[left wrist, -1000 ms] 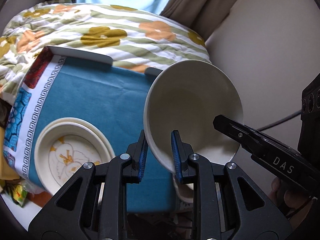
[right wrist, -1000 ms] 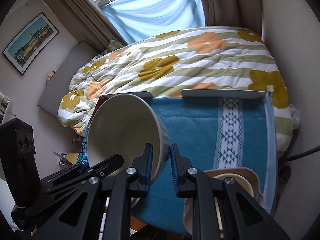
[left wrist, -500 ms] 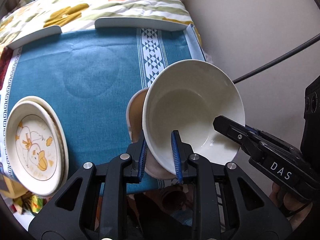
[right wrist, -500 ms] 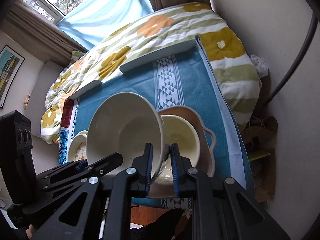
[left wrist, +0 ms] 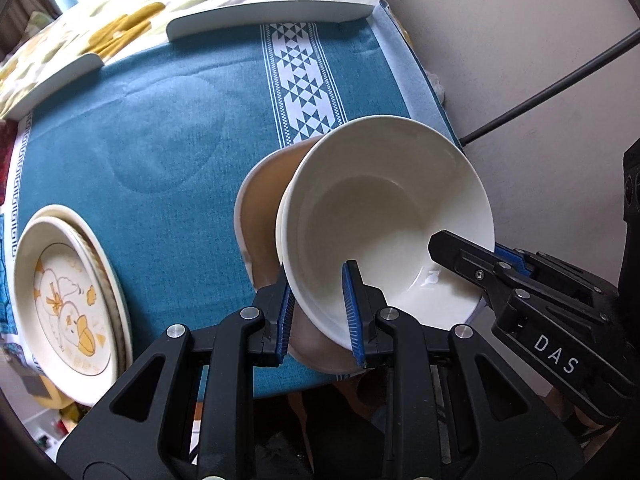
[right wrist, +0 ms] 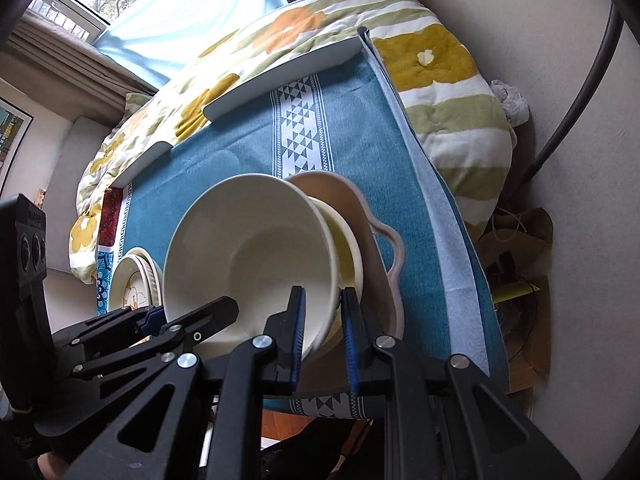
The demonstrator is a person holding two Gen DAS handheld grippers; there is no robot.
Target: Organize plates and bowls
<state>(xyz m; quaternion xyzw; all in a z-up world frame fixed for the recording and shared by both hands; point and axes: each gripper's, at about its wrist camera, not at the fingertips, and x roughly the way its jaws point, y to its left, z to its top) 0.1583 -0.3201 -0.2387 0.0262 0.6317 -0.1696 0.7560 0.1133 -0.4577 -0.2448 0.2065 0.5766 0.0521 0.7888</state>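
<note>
A large cream bowl (left wrist: 380, 208) (right wrist: 248, 248) hangs tilted, held at opposite sides of its rim. My left gripper (left wrist: 318, 272) (right wrist: 192, 312) is shut on the near rim, one pad inside and one outside. My right gripper (left wrist: 460, 252) (right wrist: 322, 296) is shut on the other rim. The bowl sits low over a pink handled dish (left wrist: 260, 208) (right wrist: 372, 216) that holds a smaller yellowish bowl (right wrist: 348, 248). I cannot tell whether the bowls touch. Stacked duck-print plates (left wrist: 64, 288) (right wrist: 132, 280) lie to the left on the teal tablecloth (left wrist: 160, 140).
White curved rails (left wrist: 272, 12) (right wrist: 280, 80) edge the table's far side, with a flowered quilt (right wrist: 440, 56) beyond. A wall and a black cable (left wrist: 552, 92) run close on the right. A paper bag (right wrist: 516, 248) sits on the floor below the table's right edge.
Both grippers carried the cream bowl down and toward the table's right near corner, from beside the bed to just over the pink dish. Their grip on the rim stayed the same.
</note>
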